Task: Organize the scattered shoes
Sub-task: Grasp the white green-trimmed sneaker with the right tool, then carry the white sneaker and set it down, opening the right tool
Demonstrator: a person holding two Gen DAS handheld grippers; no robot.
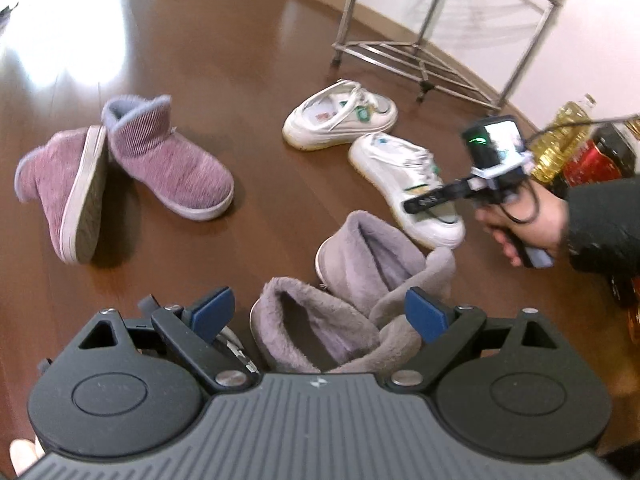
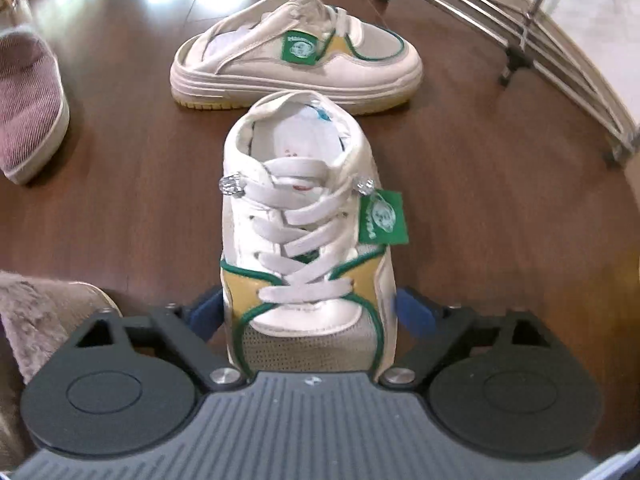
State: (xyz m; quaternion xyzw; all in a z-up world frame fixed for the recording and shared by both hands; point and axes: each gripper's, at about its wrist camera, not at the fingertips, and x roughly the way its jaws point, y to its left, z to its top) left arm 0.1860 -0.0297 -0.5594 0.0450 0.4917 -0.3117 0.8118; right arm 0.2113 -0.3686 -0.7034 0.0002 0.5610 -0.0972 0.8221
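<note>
Right gripper point(image 2: 310, 312) straddles the toe of the near white sneaker point(image 2: 308, 240) at frame centre, blue pads at its sides; whether they press, I cannot tell. Its mate point(image 2: 296, 60) lies crosswise above. Left gripper point(image 1: 320, 312) hangs wide over the grey plush boots point(image 1: 352, 292).

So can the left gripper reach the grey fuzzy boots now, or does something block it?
Probably yes: the left gripper is open right above the grey fuzzy boots, nothing between.
</note>
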